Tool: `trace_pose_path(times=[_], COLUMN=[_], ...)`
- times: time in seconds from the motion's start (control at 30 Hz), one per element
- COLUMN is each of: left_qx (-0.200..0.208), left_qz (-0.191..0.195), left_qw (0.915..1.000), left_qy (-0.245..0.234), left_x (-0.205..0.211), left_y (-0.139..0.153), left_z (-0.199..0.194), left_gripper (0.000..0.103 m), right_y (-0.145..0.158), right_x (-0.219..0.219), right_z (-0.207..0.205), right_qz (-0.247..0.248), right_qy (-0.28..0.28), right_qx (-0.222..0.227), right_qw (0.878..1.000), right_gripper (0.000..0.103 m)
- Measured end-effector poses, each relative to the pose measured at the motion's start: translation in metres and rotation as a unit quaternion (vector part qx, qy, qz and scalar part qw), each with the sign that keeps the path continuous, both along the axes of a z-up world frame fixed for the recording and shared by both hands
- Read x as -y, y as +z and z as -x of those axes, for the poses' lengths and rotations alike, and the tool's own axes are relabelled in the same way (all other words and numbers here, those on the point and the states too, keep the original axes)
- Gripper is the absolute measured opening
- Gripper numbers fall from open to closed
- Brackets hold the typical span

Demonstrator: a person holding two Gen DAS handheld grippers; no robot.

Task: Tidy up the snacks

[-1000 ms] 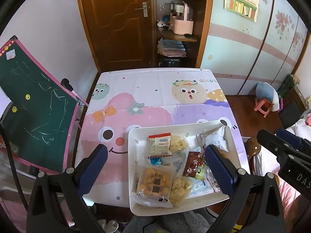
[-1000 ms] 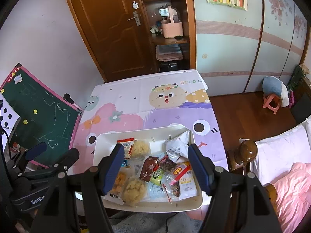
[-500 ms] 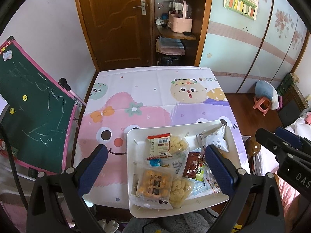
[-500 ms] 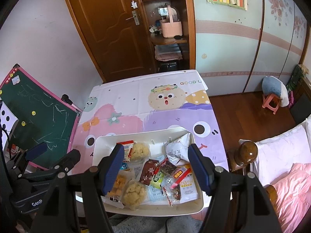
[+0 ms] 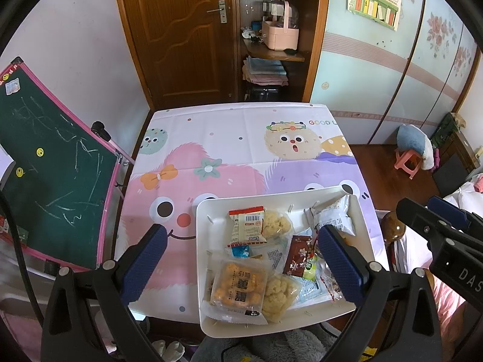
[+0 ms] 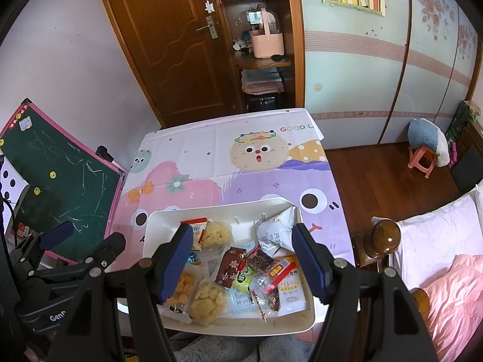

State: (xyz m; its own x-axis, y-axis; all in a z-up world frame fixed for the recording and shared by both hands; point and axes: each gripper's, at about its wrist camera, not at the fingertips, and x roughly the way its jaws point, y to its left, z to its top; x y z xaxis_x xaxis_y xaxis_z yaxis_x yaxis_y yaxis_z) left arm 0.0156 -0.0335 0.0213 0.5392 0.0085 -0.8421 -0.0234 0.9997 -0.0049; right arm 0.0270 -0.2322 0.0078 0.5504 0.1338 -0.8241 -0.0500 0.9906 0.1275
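Both claws hung spread and empty above the white tray point(image 5: 202, 271), left claw point(image 5: 241, 267) and right claw point(image 6: 243, 261) alike. The snacks point(image 6: 241, 268) lay heaped in that tray, at the table's point(image 5: 241, 138) near edge, handy for sorting.

1 white tray point(image 5: 200, 259) on 1 table point(image 5: 229, 138), snack count roughly 10 packets, pile overlaps so exact total unclear. 2 clear bags of pale puffed balls point(image 5: 276, 223) point(image 5: 279, 294), 1 clear pack of orange bites point(image 5: 238, 285), 1 red-edged white packet point(image 5: 247, 224), 1 crumpled white bag point(image 5: 330, 217), 1 dark brown floral sachet point(image 5: 297, 255), 1 small blue packet point(image 5: 241, 251), 1 green sachet point(image 6: 241, 278), 1 white pouch with orange print point(image 6: 291, 289). 2 tongs: left point(image 5: 240, 267), right point(image 6: 243, 264), 2 blue pads each. 1 chalkboard point(image 5: 45, 163), 1 pink stool point(image 6: 422, 158)
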Motion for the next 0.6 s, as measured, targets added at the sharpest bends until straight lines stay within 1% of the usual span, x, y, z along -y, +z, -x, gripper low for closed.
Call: trace_pose_path(times=[0.6], left_qx=[-0.002], left_qz=[-0.001], left_qw=[1.0000], left_qy=[0.000], left_x=[0.0014], left_y=[-0.0024], left_z=[0.0007], left_gripper=[0.100], right_y=[0.0004], right_x=[-0.0010], right_z=[0.0004], right_qz=[0.000], right_qy=[0.000], right_qx=[-0.001], right_qw=[1.000], right_gripper=[0.068])
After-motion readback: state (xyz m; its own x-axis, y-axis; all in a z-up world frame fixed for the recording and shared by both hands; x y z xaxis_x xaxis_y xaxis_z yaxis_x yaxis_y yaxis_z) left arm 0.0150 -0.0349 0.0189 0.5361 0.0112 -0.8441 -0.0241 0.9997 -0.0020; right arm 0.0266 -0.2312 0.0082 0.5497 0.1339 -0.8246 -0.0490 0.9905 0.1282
